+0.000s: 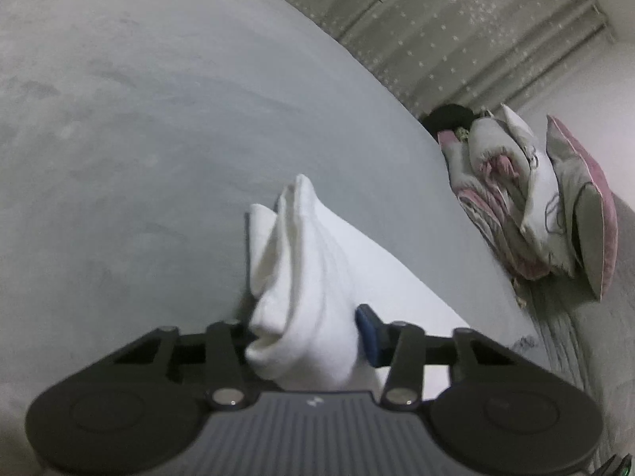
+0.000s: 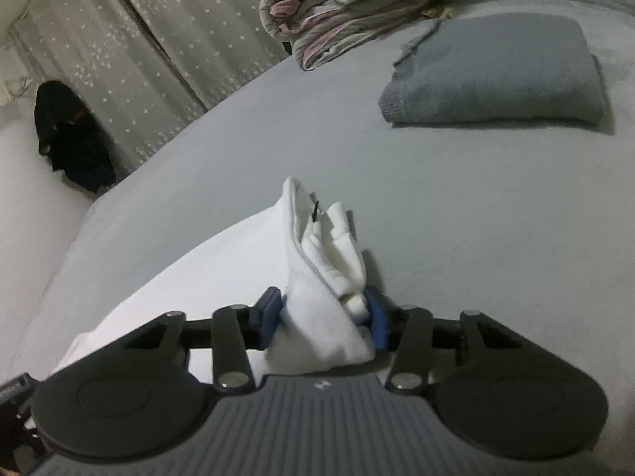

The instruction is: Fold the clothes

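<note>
White garment [image 1: 305, 261], pale grey bedsheet [image 1: 139, 139], grey-blue folded sweater [image 2: 496, 75], beige curtain [image 2: 131, 47] with white star speckles, pink-and-cream bedding [image 1: 528, 198], blue gripper pads [image 2: 375, 317].

Left gripper [image 1: 307, 335]: angled downward, jaws clamped on bunched white cloth [image 1: 305, 246].
Right gripper [image 2: 323, 317]: angled downward, jaws likewise clamped.

Left wrist view: left pad of the left gripper [image 1: 307, 337] hidden behind bunched white garment [image 1: 305, 261]; only the right blue pad [image 1: 367, 335] shows. Garment's lower part runs under the gripper body, out of sight.

Right wrist view: white garment [image 2: 321, 277] covers the inner faces of both pads of the right gripper [image 2: 323, 319]. Small dark tag [image 2: 315, 211] on it, too small to read. Bedding pile [image 2: 345, 8] cut off by top edge. Dark object [image 2: 71, 135] beside the curtain [image 2: 131, 47], not identifiable.
</note>
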A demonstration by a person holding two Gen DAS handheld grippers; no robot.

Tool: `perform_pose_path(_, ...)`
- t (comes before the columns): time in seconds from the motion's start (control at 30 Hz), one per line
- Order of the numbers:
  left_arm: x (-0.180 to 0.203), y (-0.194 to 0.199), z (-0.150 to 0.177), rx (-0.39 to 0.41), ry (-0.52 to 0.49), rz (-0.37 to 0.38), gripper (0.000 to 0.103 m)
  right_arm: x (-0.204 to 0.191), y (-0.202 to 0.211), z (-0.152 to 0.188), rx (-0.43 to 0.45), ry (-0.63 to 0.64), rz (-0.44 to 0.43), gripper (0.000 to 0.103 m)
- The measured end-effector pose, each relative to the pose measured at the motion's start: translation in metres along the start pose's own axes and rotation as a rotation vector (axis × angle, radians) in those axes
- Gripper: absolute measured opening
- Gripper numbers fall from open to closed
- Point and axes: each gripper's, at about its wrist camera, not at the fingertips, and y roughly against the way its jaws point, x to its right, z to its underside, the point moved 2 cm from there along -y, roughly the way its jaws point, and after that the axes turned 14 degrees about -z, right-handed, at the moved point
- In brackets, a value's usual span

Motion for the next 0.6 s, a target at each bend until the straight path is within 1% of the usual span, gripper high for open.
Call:
perform_pose_path(0.03,0.0,0.0,0.001,0.002,0.006,0.002,0.036,0.002,0.0,-0.001,0.002,-0.019,-0.015,0.035)
perform_pose_path(0.1,0.0,0.002,0.002,0.006,0.023,0.012,0.028,0.007,0.002,-0.002,0.015,-0.063,-0.039,0.033)
perform_pose_path(0.17,0.001,0.004,0.003,0.009,0.043,0.026,0.026,0.008,0.007,-0.004,0.029,-0.097,-0.053,0.031)
perform_pose_path(0.23,0.004,0.013,0.002,0.018,0.038,0.037,0.026,0.003,0.014,-0.007,0.039,-0.102,-0.065,0.03)
perform_pose_path(0.33,0.008,0.031,0.002,0.02,0.009,0.05,0.026,-0.01,0.026,-0.012,0.027,-0.059,-0.076,0.03)
perform_pose_path(0.47,0.009,0.055,0.007,0.009,-0.042,0.032,0.026,-0.023,0.045,-0.013,-0.004,-0.042,-0.075,0.03)
perform_pose_path(0.6,0.001,0.077,0.015,-0.017,-0.032,0.016,0.026,-0.03,0.061,-0.006,-0.042,-0.075,-0.052,0.03)
